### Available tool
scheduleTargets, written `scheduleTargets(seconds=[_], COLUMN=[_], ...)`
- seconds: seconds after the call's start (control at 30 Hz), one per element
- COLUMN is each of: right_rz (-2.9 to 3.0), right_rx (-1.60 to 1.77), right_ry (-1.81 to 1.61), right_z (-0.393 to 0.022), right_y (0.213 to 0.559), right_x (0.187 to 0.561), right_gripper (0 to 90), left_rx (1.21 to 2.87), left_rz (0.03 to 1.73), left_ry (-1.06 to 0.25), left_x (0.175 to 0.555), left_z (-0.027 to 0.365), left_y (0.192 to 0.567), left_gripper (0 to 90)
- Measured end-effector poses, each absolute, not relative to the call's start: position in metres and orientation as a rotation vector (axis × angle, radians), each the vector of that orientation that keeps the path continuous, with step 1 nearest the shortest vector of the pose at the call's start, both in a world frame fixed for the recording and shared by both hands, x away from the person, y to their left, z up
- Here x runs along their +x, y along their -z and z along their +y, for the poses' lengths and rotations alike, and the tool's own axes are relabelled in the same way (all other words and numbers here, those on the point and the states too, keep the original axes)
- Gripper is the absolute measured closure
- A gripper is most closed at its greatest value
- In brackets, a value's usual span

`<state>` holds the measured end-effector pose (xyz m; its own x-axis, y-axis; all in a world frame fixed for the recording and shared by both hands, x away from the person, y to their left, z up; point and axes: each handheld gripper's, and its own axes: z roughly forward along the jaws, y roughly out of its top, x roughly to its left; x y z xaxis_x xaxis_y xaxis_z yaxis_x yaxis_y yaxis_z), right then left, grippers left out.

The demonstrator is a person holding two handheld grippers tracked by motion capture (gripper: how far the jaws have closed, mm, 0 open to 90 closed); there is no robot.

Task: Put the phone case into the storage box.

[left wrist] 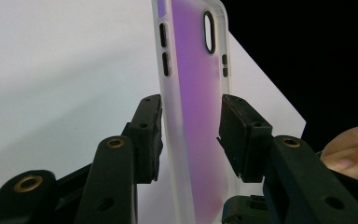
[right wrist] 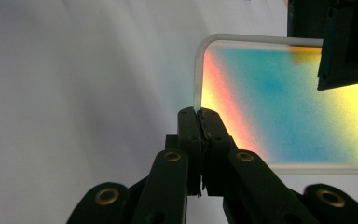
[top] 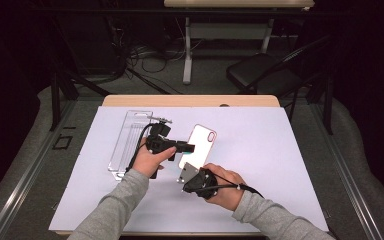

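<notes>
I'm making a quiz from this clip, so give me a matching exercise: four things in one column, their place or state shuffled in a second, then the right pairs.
Things:
1. phone case
2. right gripper
3. left gripper
4. clear plastic package

Place or state:
A. lies flat on the white sheet, left of the hands
B. jaws pinched on the case's rim
C. held up off the table, between both grippers
D. jaws either side of the case, a gap showing at one pad

Pairs: 1-C, 2-B, 3-D, 4-A

Clear plastic tray (top: 130, 142) blocks the left; white mat (top: 260, 150) rightward lies open.
</notes>
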<state>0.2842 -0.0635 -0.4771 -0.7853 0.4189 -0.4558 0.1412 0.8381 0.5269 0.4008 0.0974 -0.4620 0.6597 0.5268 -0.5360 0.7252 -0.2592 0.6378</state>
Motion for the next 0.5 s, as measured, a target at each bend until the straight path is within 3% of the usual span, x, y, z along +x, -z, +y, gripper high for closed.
scheduleTargets(seconds=[0.5], right_rz=[2.435], right_rx=[0.400], right_ry=[-0.647], right_z=[-0.0638], right_y=[0.4776], right_x=[0.2841], right_gripper=[88.5], left_rx=[1.938], left_rz=[0.995], left_ry=[0.270], left_x=[0.4024], left_z=[0.0997], left_y=[0.4635], left_gripper=[73.4])
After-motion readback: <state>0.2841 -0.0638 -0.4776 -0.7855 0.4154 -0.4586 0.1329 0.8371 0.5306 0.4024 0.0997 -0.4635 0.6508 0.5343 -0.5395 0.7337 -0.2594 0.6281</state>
